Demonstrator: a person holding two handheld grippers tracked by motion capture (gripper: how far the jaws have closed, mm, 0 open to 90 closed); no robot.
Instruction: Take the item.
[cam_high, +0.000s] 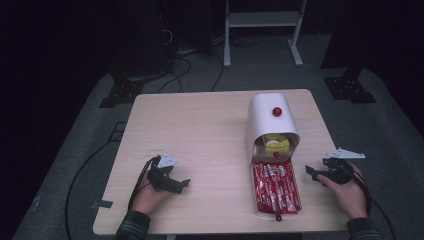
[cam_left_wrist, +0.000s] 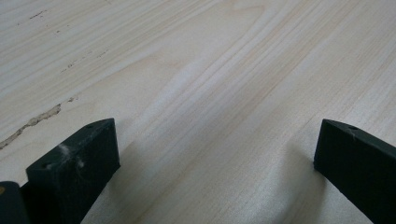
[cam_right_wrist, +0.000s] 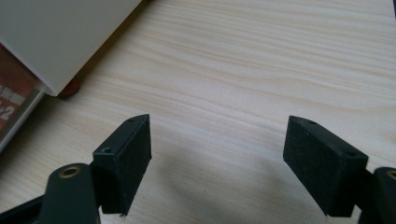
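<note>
Tray (cam_high: 260, 210) of red packets (cam_high: 276, 187) at table's (cam_high: 200, 130) 5 o'clock, drawn out below white box (cam_high: 267, 117); print unreadable | two red knobs | right gripper (cam_high: 316, 175) at tray's 3 o'clock, jaws spread, empty | left gripper (cam_high: 181, 185) at 9 o'clock, jaws spread, empty

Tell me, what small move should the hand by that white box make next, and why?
Probably slide the right gripper sideways toward the white box's pulled-out drawer of red packets. Its jaws stand open and empty over bare table, just beside the drawer.
</note>
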